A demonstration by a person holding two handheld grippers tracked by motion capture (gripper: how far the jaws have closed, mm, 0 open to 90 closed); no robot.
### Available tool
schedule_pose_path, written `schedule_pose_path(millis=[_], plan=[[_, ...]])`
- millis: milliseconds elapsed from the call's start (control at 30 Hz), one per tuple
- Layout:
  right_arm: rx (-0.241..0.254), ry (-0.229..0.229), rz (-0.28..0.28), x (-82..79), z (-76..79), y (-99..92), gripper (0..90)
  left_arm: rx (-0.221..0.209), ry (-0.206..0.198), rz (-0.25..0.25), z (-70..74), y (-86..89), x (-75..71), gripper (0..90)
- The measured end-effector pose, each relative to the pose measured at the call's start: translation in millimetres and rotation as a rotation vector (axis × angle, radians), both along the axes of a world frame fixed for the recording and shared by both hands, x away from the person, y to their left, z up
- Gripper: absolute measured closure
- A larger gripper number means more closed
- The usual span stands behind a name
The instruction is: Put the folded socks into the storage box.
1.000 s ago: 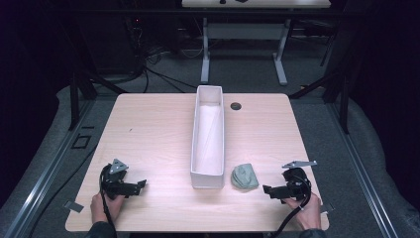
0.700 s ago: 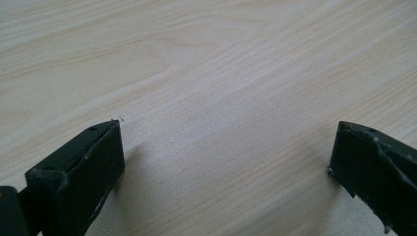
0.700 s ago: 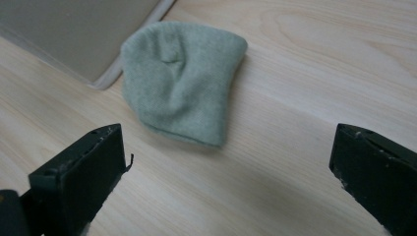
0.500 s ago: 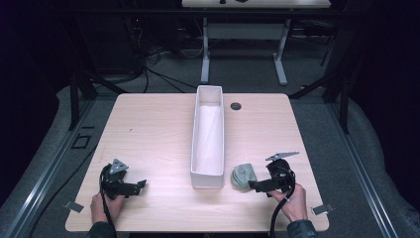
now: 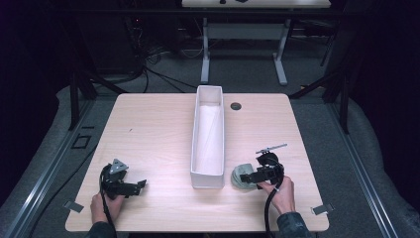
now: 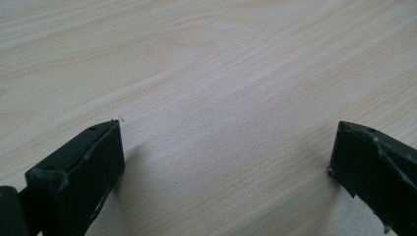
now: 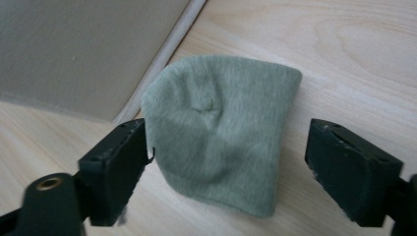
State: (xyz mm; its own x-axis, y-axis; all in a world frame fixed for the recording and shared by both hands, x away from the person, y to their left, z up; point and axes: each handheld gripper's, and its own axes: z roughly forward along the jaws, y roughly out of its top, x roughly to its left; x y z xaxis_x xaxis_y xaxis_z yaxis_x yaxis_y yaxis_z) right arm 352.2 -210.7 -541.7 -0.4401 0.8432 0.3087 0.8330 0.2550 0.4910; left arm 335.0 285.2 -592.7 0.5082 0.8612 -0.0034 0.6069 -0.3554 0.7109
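A light wooden table (image 5: pixel 163 129) carries a long, narrow white bin (image 5: pixel 208 136) set lengthwise down its middle, with a small dark round fitting (image 5: pixel 236 105) in the tabletop just beyond the bin's far right corner.

A folded grey-green knit cloth (image 7: pixel 221 142) lies flat on the table just to the right of the bin's near end (image 5: pixel 242 176); in the right gripper view its upper left edge lies against the bin's base (image 7: pixel 83 54).

The right gripper (image 5: pixel 252 177) sits low over the table at the near right, held from behind by the person's right hand (image 5: pixel 280 191), whose forearm comes in from the bottom edge. It points leftwards toward the bin. In the right gripper view its jaws stand wide apart (image 7: pixel 223 169), one on either side of the cloth; the left jaw is at the cloth's edge and the right jaw stands apart from it, so nothing is gripped.

The left gripper (image 5: pixel 133 186) rests at the near left of the table, well apart from the bin, with the person's left hand (image 5: pixel 103 207) behind it and its jaws pointing right. In the left gripper view the jaws are spread wide (image 6: pixel 223 157) over bare wood.
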Motion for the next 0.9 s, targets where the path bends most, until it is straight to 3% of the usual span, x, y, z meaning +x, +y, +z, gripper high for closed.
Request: schedule_pose_path(millis=[133,167,300,467,900], plan=[[0.007,0.032,0.016,5.7,-2.9,5.2,26.9,0.0,0.0,0.0,0.0,0.0,0.0,0.0],[-0.041,0.028,0.001,7.4,-4.7,10.5,30.8,0.0,0.0,0.0,0.0,0.0,0.0,0.0],[-0.052,0.041,0.005,9.3,-6.1,14.4,38.2,0.0,0.0,0.0,0.0,0.0,0.0,0.0],[-0.116,0.032,0.002,9.5,-6.5,18.3,52.3,0.0,0.001,0.0,0.0,0.0,0.1,0.0],[-0.185,-0.006,0.026,5.4,-6.5,28.3,65.6,0.002,0.001,-0.002,0.1,0.1,0.3,0.0]])
